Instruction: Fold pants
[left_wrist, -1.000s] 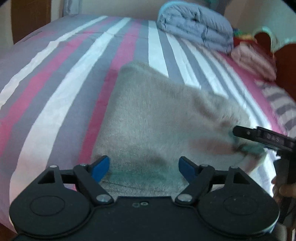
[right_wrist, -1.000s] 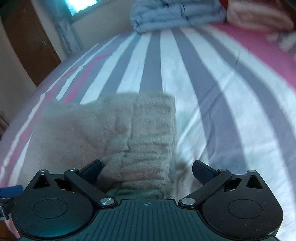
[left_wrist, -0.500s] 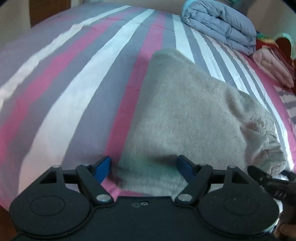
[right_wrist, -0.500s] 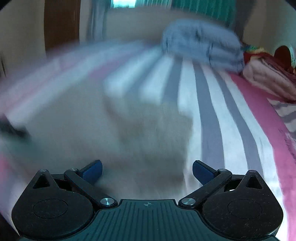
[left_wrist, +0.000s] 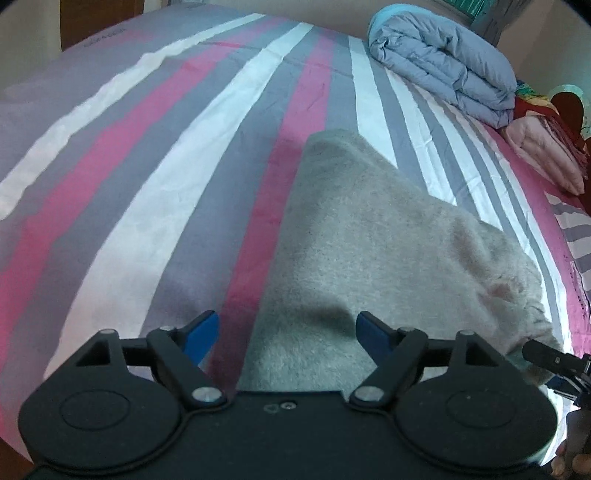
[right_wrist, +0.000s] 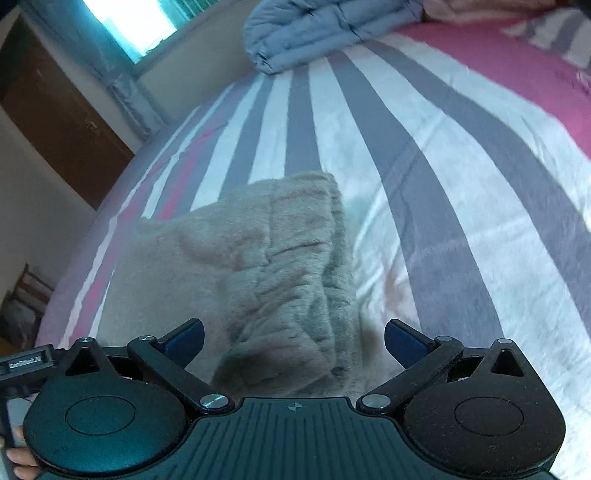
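Grey fleece pants (left_wrist: 369, 258) lie folded into a compact bundle on a bed's striped sheet (left_wrist: 155, 192), banded in pink, white and grey; the bundle sits near the bed's front edge, directly ahead of both handheld tools. The left gripper (left_wrist: 286, 330) hovers over the near left corner of the pants, its blue-tipped fingers (left_wrist: 201, 328) spread wide, one above the sheet and the other above the fabric, pinching nothing; the right gripper (right_wrist: 293, 338) points down at the ribbed, gathered end of the pants (right_wrist: 288, 280), its fingers (right_wrist: 400, 338) likewise wide apart with the cloth lying loose between them, unclamped. In the left wrist view the tip of the right tool pokes in at the lower right beside the pants' cuffed edge; a person's fingertips show at the frame's bottom corner. A folded blue quilt (left_wrist: 443, 62) rests at the far side of the bed, with a folded pink blanket (left_wrist: 543, 155) just beside it; a brown wooden door (right_wrist: 62, 122) stands beyond the bed in the right wrist view.
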